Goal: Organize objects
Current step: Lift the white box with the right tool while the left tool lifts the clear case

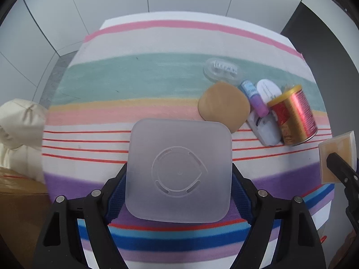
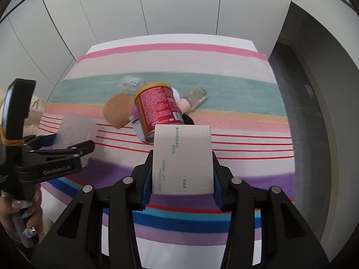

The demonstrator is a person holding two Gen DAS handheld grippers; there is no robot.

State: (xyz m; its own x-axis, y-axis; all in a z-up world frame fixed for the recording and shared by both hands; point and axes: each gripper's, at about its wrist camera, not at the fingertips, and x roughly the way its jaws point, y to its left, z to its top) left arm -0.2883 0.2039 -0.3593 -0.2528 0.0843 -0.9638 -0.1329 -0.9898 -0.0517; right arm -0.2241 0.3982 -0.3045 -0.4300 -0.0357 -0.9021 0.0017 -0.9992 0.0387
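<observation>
Left gripper (image 1: pixel 179 179) squeezed shut on a frosted square plastic box (image 1: pixel 179 170), held up over the striped cloth (image 1: pixel 134 78). Right gripper (image 2: pixel 182 174) squeezed shut on a white cardboard primer box (image 2: pixel 182 159), also up off the cloth. Lying in 1 pile on the cloth: a red and gold tin can (image 2: pixel 157 107) on its side, touching a round tan sponge puff (image 2: pixel 117 109), a clear plastic case (image 2: pixel 131 83) and a clear glass bottle (image 2: pixel 194 97).
</observation>
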